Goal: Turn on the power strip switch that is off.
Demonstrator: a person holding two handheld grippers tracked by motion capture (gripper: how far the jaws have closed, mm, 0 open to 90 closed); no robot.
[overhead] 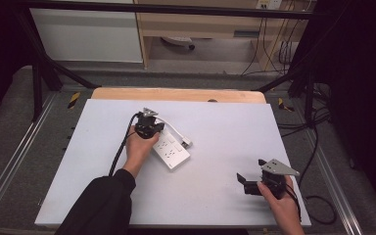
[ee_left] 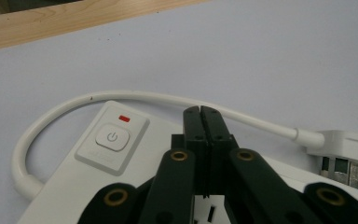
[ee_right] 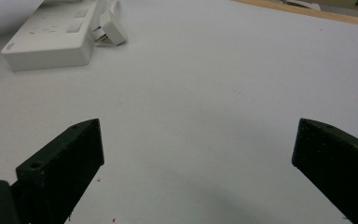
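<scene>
A white power strip [overhead: 172, 152] lies on the white tabletop [overhead: 215, 127], left of centre. Its short white cable [ee_left: 135, 96] loops round to a plug [overhead: 187, 142] lying beside it. My left gripper [overhead: 155, 131] hovers over the strip's far end with its jaws pressed together and nothing between them. In the left gripper view the shut tips [ee_left: 201, 113] sit just right of the power button [ee_left: 113, 137] and its red light [ee_left: 124, 118]. My right gripper [overhead: 245, 184] rests near the front right, open and empty. Past its jaws [ee_right: 198, 154] lie the strip [ee_right: 51, 39] and plug [ee_right: 112, 23].
A wooden strip [overhead: 176, 94] runs along the table's far edge. Black frame legs [overhead: 39, 73] stand at the back corners. Cables [overhead: 318, 147] trail over the floor to the right. A cabinet [overhead: 196, 24] stands behind the table.
</scene>
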